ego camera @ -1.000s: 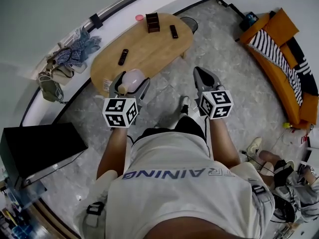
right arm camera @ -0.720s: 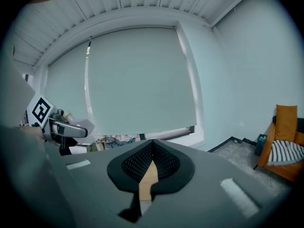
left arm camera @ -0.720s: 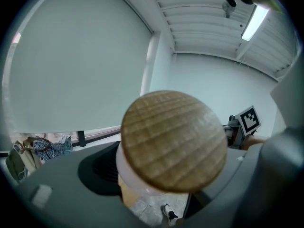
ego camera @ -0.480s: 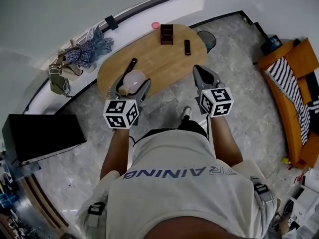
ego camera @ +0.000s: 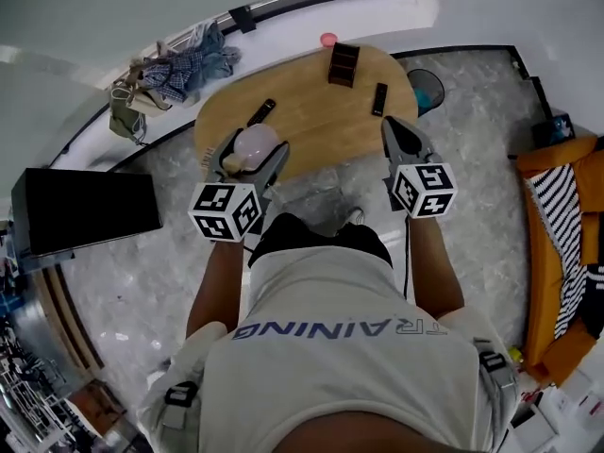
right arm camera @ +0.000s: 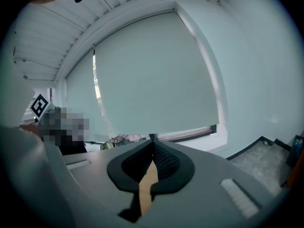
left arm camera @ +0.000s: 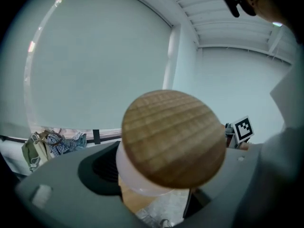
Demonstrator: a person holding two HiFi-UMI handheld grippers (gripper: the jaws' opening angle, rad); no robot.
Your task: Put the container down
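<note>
I am holding the container [left arm camera: 173,137] pinched in the left gripper [ego camera: 249,161] above the near edge of the table [ego camera: 316,111] – the right gripper [ego camera: 400,136] pressed together, empty – and aiming to lower it upright, well inside that edge.

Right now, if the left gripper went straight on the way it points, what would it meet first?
Probably the wooden table, near its front edge: the left gripper, shut on the wooden-lidded container, angles slightly down over it. The black remote lies just beyond; depth is unclear.
</note>
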